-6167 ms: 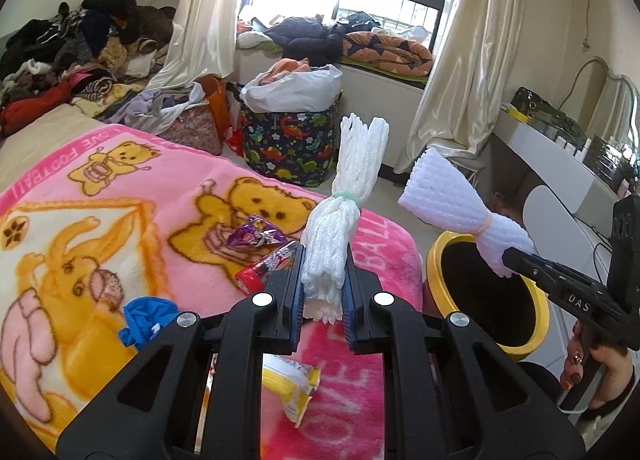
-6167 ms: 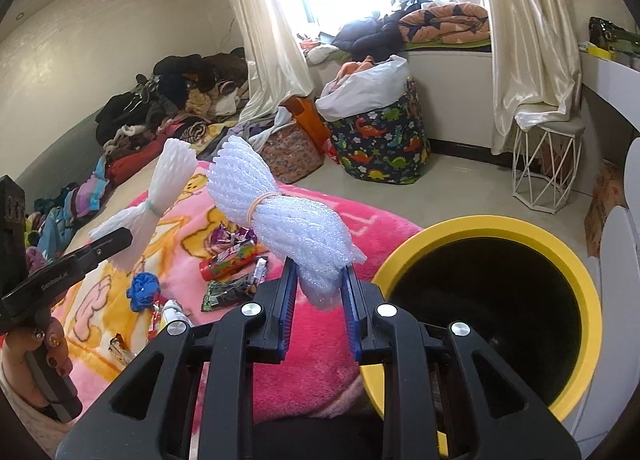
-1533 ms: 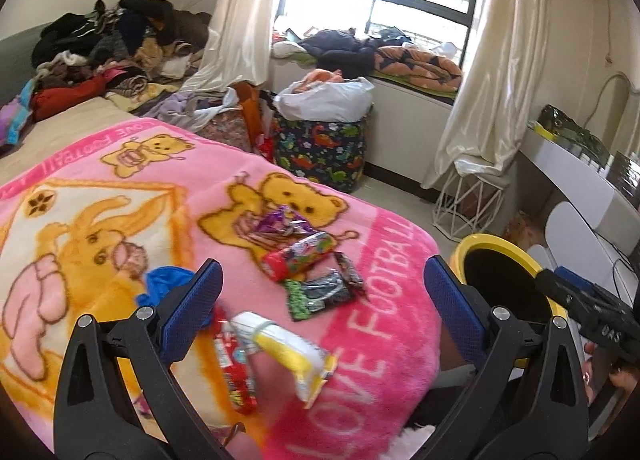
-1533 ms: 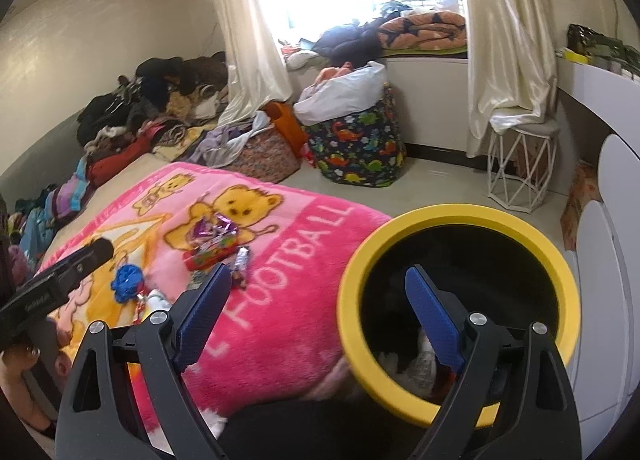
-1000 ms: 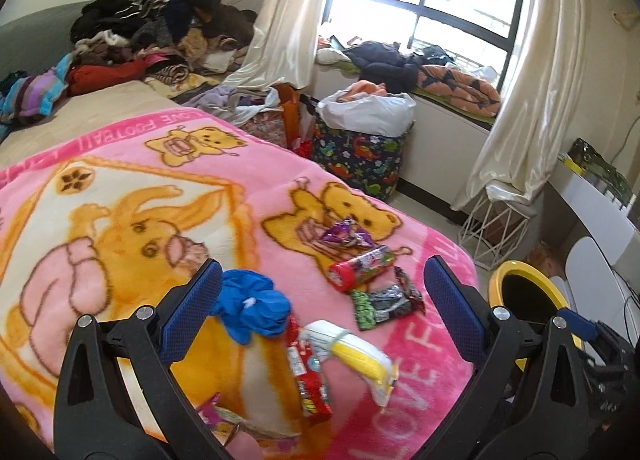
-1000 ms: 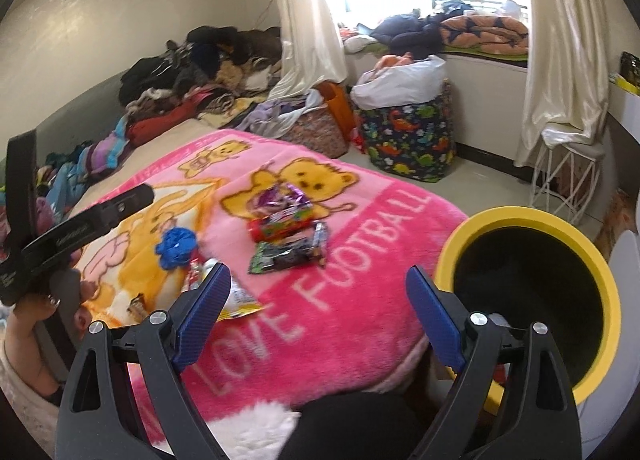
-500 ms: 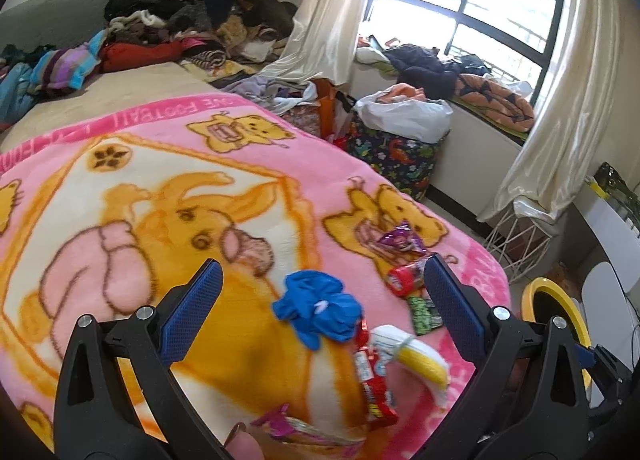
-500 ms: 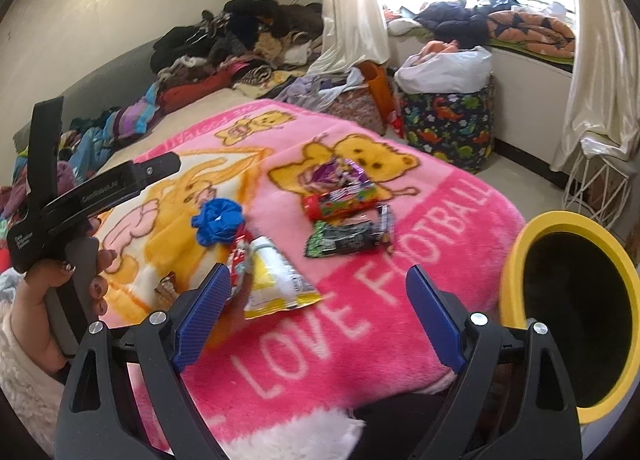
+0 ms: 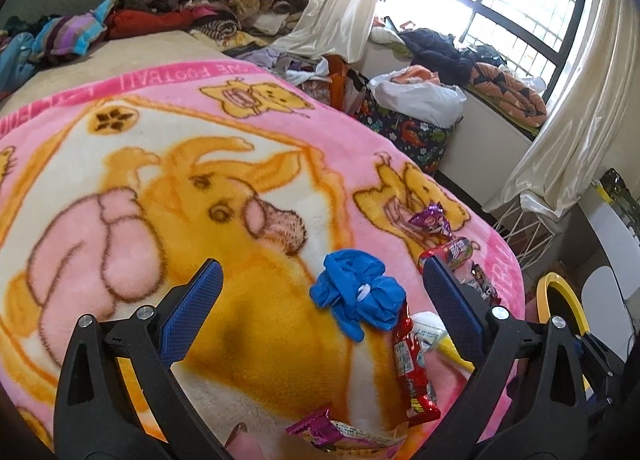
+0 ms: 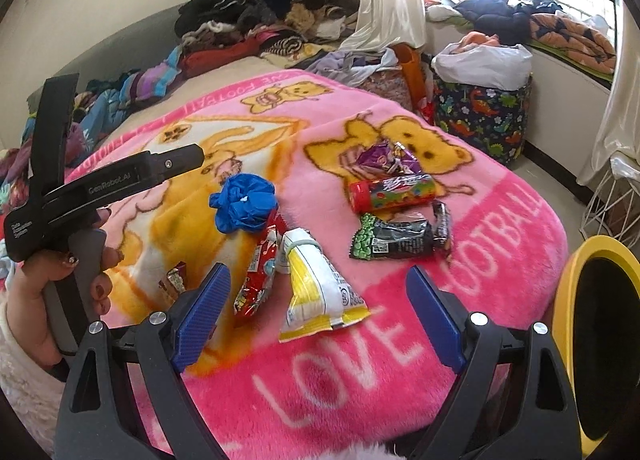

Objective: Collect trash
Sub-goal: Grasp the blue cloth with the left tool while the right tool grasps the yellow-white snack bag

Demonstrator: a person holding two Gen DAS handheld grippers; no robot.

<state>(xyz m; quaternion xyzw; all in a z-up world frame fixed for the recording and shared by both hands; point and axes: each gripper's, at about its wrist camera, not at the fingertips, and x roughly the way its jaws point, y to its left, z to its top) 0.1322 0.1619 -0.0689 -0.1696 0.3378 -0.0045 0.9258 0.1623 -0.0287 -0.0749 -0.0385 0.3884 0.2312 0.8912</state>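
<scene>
On the pink blanket (image 10: 500, 212), both tools gape empty; lower the right tool (image 10: 318, 314) squarely over the yellow packet (image 10: 320, 292).

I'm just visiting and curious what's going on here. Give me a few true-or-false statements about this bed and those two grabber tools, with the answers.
1. Both grabbers are wide open and hold nothing. True: the left gripper and the right gripper are both empty.
2. A crumpled blue glove lies on the pink blanket. True.
3. The yellow bin stands on top of the bed. False: it stands beside the bed, past the blanket's edge.
4. The yellow-and-white wrapper is pinched between the right gripper's fingers. False: it lies loose on the blanket, ahead of the open fingers.
5. The red candy tube lies on its side. True.
</scene>
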